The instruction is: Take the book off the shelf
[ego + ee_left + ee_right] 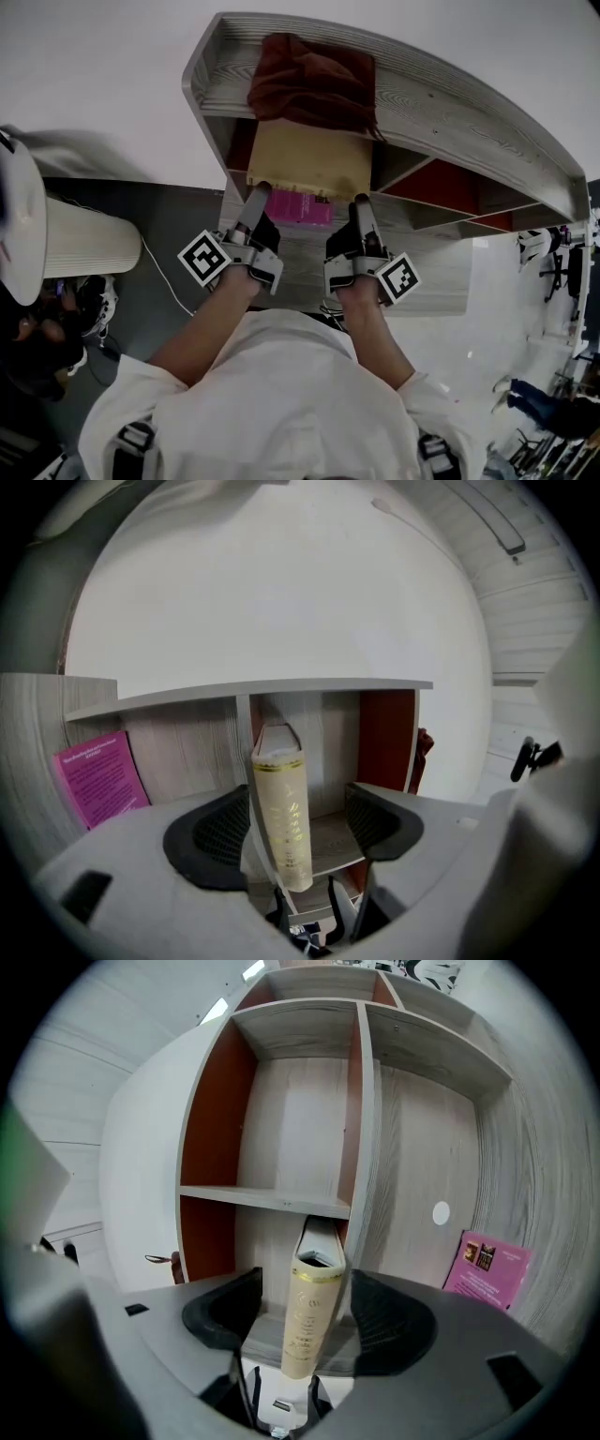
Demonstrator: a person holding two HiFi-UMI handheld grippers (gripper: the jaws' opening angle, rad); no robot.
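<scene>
Item: tan book (309, 157), lying flat in the grey wooden shelf (450, 112) under its top board, spine on the near side, toward me.
My left gripper (255, 199): jaws wide apart, the spine between them, pads clear of it.
My right gripper (362, 208): likewise spread, spine between the jaws, neither pad pressing.
Also: dark red cloth (314, 80) on the shelf top, beyond the book; pink booklet (300, 208) just below the book, between my grippers.

An upright divider (362, 1129) stands just behind the book (309, 1321); the bay (291, 1119) beside it lies open.
</scene>
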